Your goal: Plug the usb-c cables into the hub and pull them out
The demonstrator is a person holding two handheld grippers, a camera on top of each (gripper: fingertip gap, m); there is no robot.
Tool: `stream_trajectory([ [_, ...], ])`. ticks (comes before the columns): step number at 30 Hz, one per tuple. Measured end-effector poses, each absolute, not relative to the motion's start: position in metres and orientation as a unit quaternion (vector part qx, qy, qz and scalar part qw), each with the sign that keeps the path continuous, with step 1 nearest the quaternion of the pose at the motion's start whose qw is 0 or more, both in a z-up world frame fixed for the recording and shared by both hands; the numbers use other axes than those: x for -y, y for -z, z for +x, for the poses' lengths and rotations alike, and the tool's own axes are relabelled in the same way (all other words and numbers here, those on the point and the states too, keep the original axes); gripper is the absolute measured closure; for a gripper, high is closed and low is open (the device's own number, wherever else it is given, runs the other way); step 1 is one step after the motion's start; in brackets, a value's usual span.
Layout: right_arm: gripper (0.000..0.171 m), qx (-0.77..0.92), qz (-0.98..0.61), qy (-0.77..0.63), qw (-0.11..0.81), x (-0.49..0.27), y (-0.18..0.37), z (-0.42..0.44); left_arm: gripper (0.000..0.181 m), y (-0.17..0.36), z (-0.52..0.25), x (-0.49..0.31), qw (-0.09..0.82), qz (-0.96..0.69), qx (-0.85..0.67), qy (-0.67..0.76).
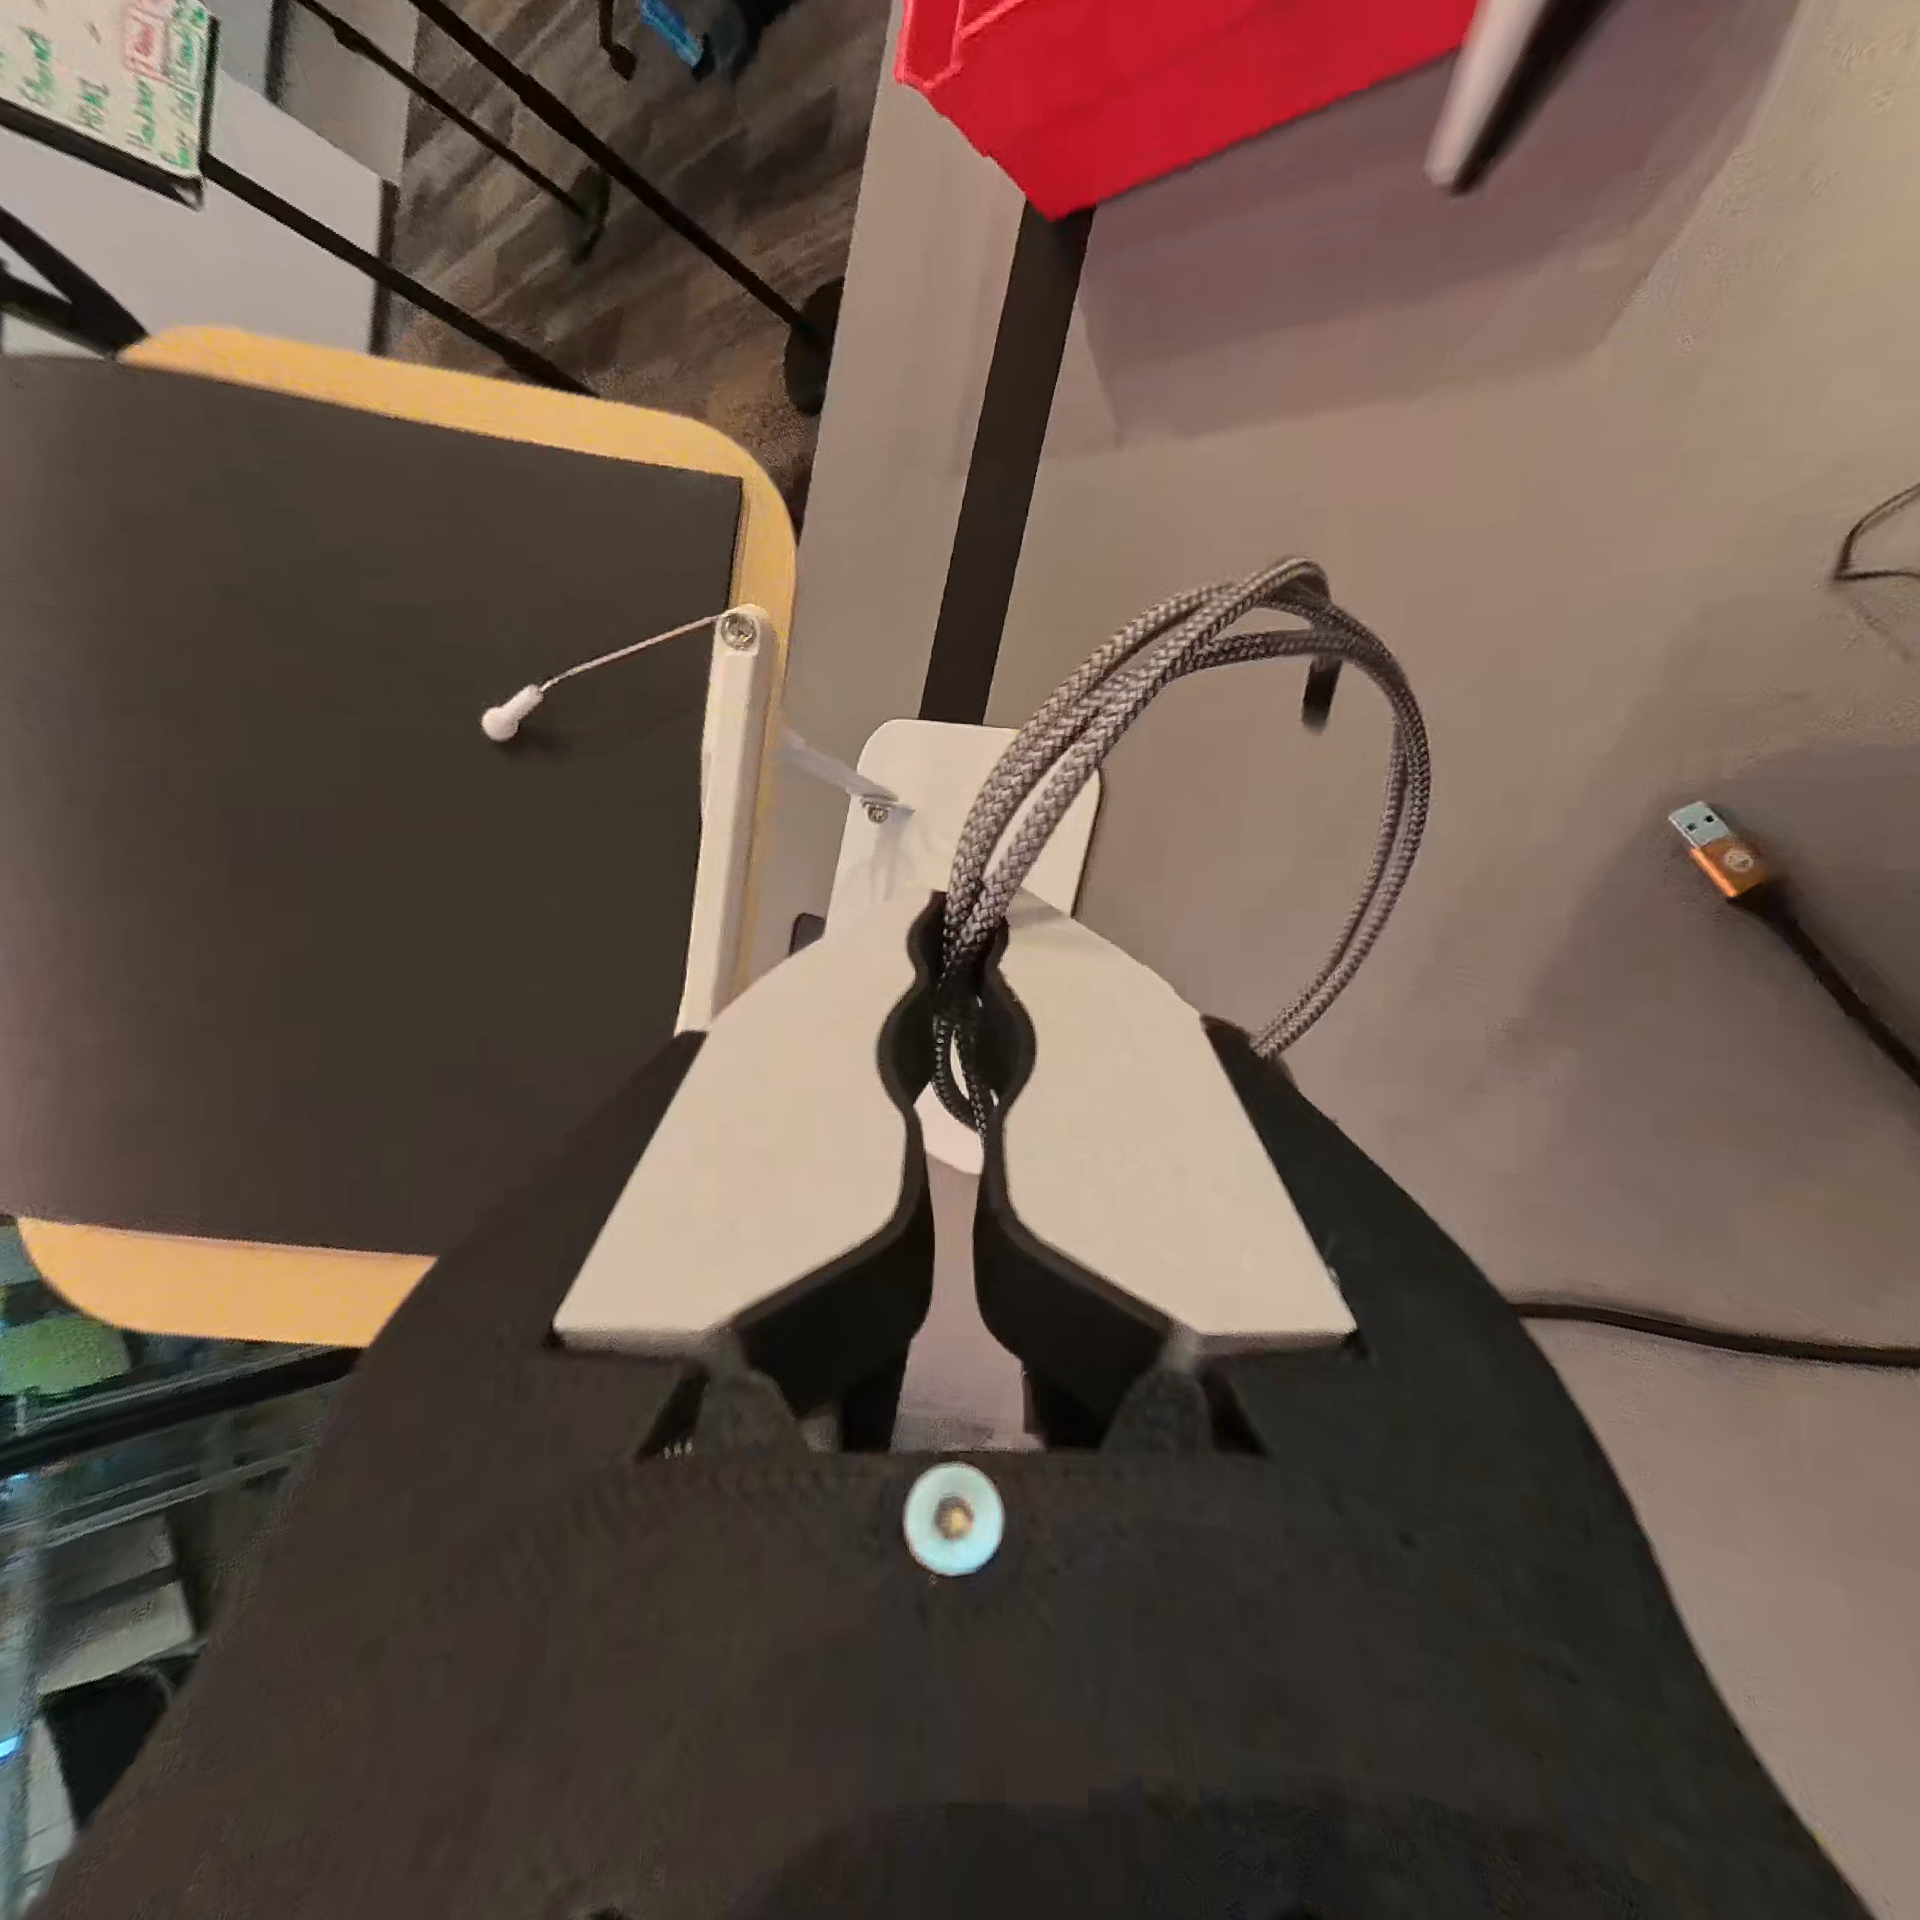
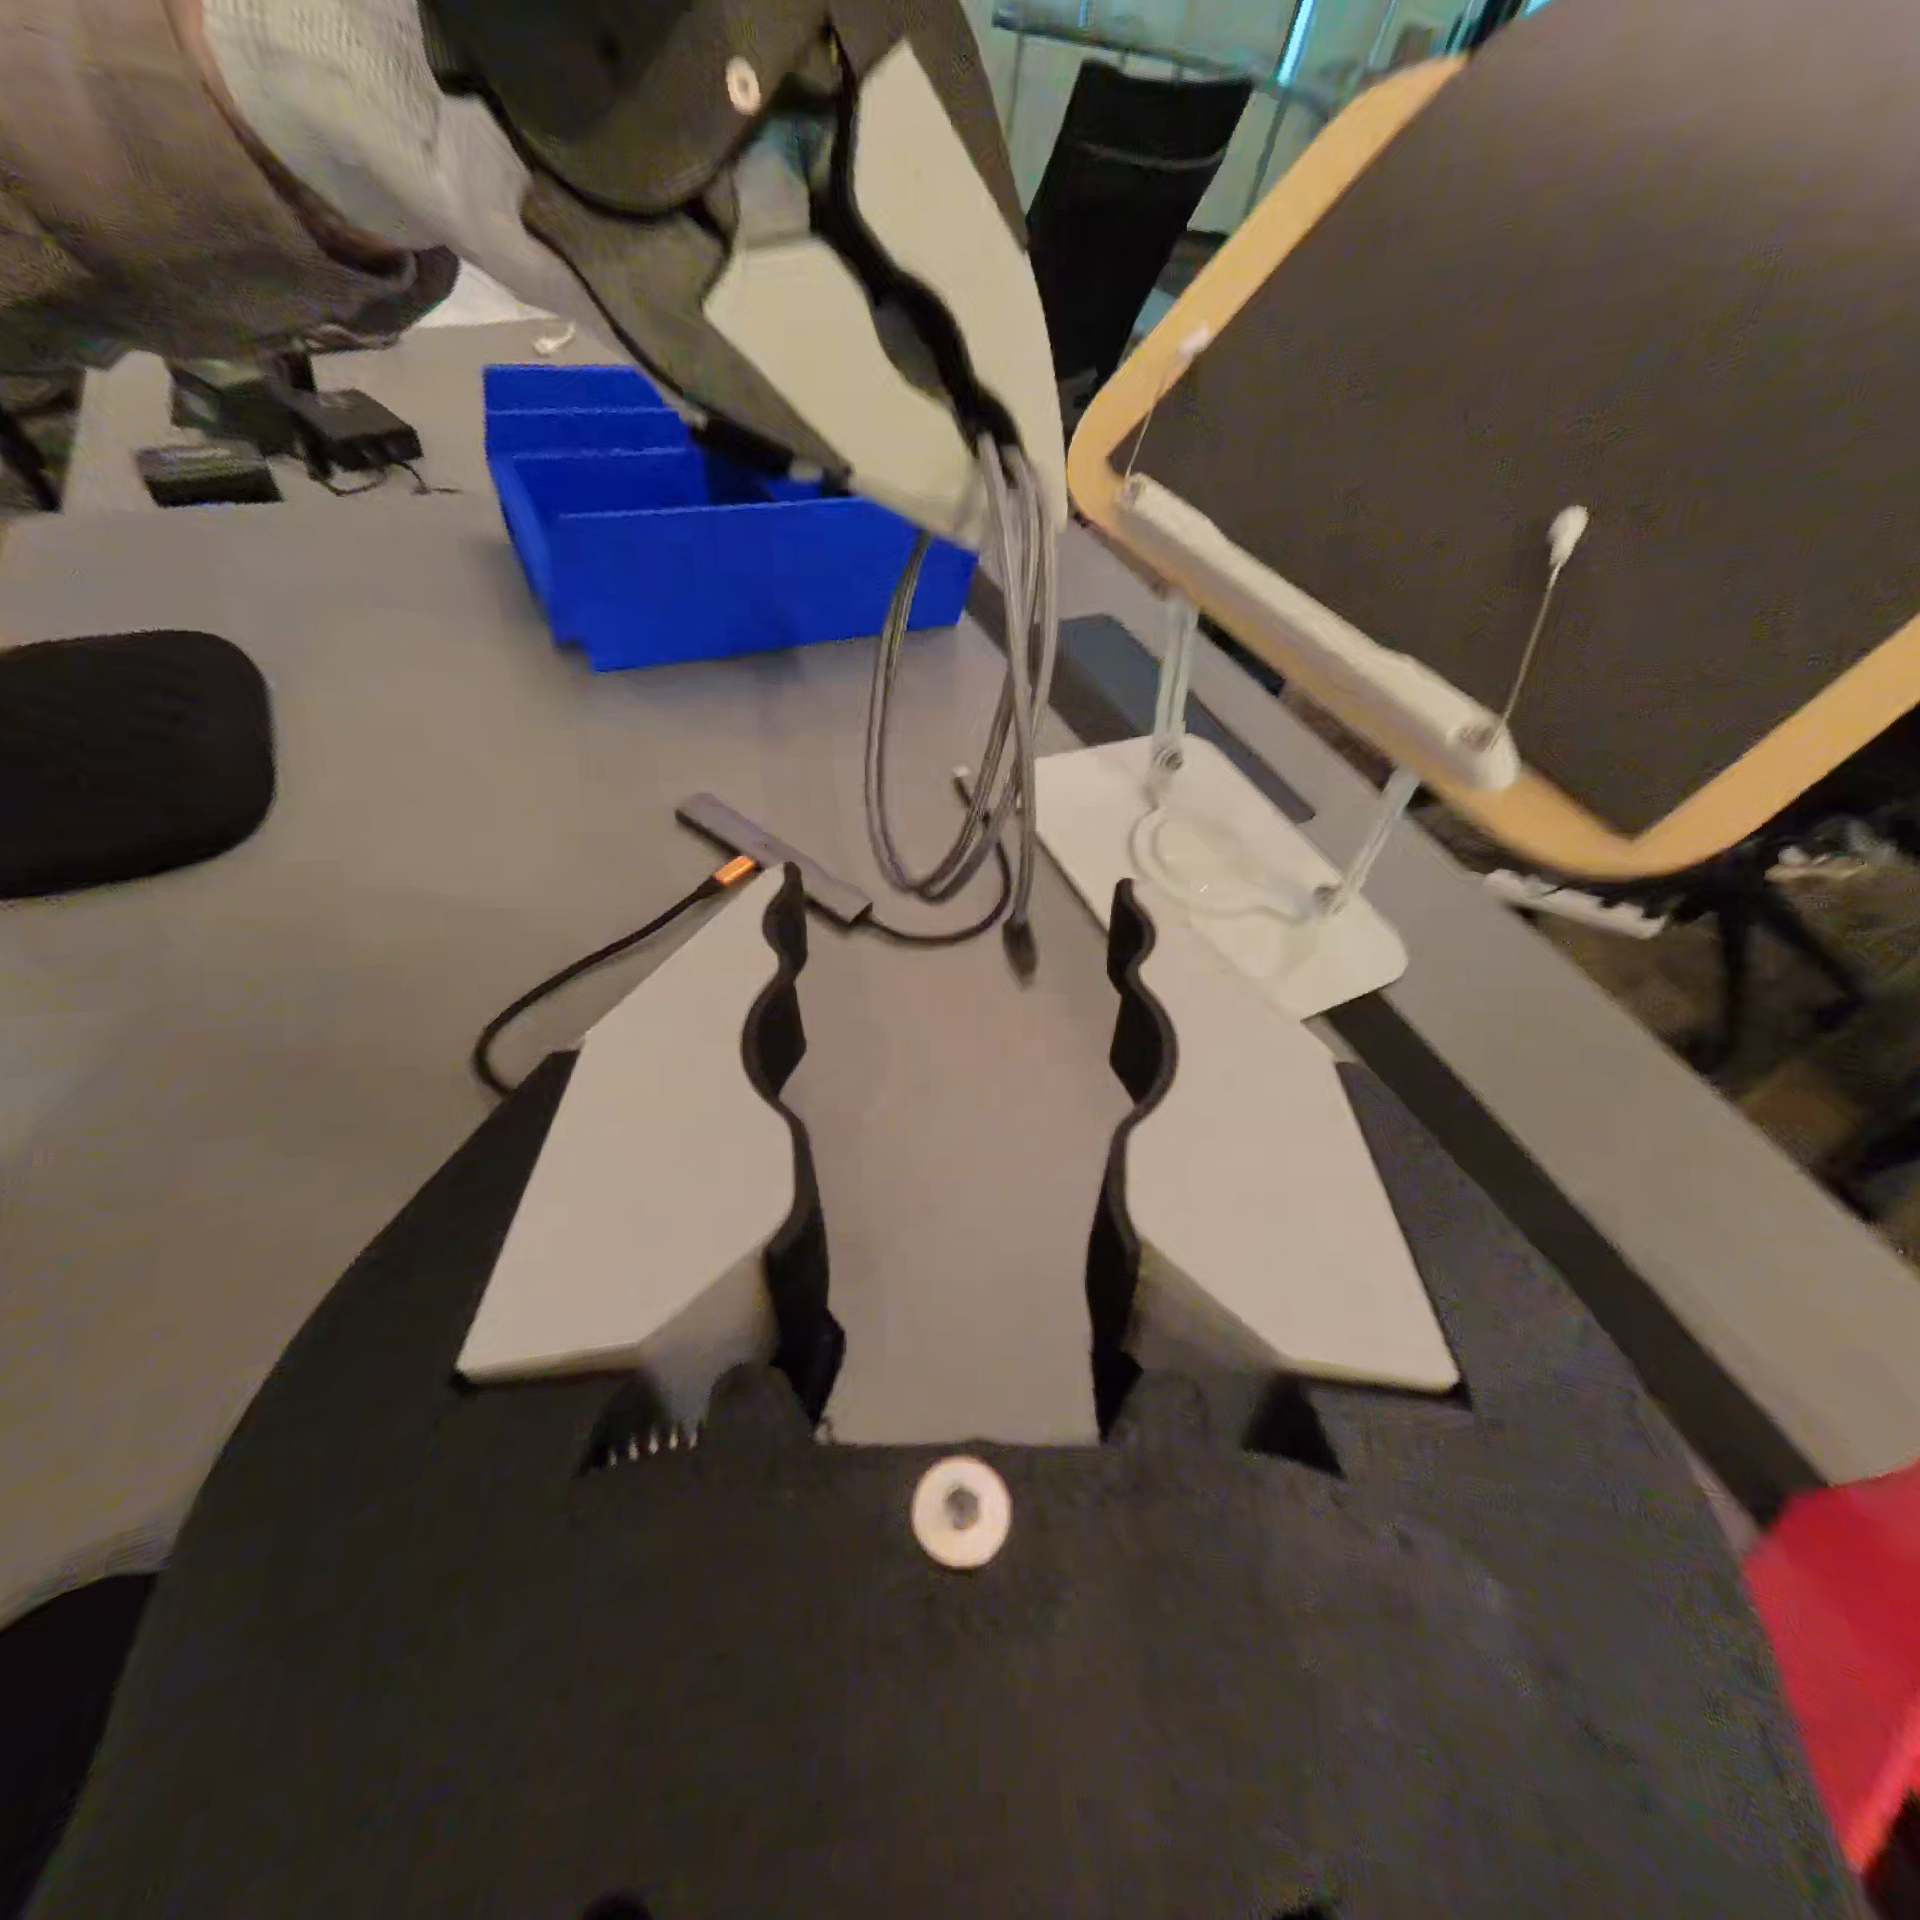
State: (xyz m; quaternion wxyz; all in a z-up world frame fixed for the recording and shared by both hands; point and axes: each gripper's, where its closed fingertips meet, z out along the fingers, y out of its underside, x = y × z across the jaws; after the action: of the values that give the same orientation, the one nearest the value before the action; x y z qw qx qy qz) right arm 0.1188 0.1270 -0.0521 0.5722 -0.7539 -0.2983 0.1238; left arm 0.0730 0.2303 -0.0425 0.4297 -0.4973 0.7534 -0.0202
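Note:
My left gripper (image 1: 958,940) is shut on a bundle of grey braided cables (image 1: 1195,717), whose loops arch out past the fingertips. In the right wrist view the left gripper (image 2: 997,457) hangs above the table with the cable loops (image 2: 966,727) dangling and one plug end (image 2: 1020,951) near the table. A slim grey hub (image 2: 774,854) lies on the grey table with a thin black lead. An orange-tipped plug (image 2: 736,871) lies beside it, also in the left wrist view (image 1: 1720,854). My right gripper (image 2: 951,904) is open and empty, low over the table, just short of the hub.
A tilted black board with a tan rim (image 2: 1558,416) stands on a white base (image 2: 1226,862) to the right of the cables. A blue divided bin (image 2: 707,561) sits behind. A red box (image 1: 1143,83), a black padded object (image 2: 114,758) and a person's sleeve (image 2: 208,187) are around. Left tips to right tips: about 12 cm.

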Motion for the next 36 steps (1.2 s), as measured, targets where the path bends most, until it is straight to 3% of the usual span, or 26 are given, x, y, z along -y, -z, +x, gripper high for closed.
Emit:
stream_trajectory([
  [4,0.12,0.347,-0.763,0.002,0.545,-0.165,0.045,0.11,0.178,0.047,0.082,-0.217,0.442,-0.483,-0.756,0.0],
  [7,0.155,0.363,-0.768,0.058,0.525,-0.182,0.058,0.109,0.178,0.051,0.086,-0.209,0.445,-0.5,-0.743,0.015],
  [10,0.171,0.364,-0.756,0.12,0.532,-0.189,0.06,0.116,0.179,0.056,0.088,-0.207,0.441,-0.523,-0.729,0.042],
  [15,0.171,0.377,-0.741,0.121,0.542,-0.189,0.059,0.118,0.177,0.064,0.091,-0.199,0.431,-0.534,-0.719,0.109],
  [18,0.171,0.429,-0.718,0.124,0.533,-0.181,0.065,0.115,0.142,0.062,0.091,-0.18,0.381,-0.551,-0.706,0.229],
  [25,0.171,0.545,-0.614,0.215,0.529,-0.158,0.064,0.103,0.132,0.076,0.085,-0.131,0.182,-0.547,-0.72,0.385],
  [31,0.171,0.566,-0.587,0.242,0.526,-0.149,0.069,0.101,0.176,0.084,0.085,-0.108,0.107,-0.53,-0.711,0.45],
  [35,0.171,0.555,-0.613,0.209,0.521,-0.149,0.076,0.105,0.178,0.09,0.09,-0.108,0.114,-0.544,-0.687,0.468],
  [36,0.157,0.544,-0.612,0.22,0.53,-0.152,0.072,0.109,0.178,0.091,0.091,-0.11,0.116,-0.549,-0.677,0.475],
])
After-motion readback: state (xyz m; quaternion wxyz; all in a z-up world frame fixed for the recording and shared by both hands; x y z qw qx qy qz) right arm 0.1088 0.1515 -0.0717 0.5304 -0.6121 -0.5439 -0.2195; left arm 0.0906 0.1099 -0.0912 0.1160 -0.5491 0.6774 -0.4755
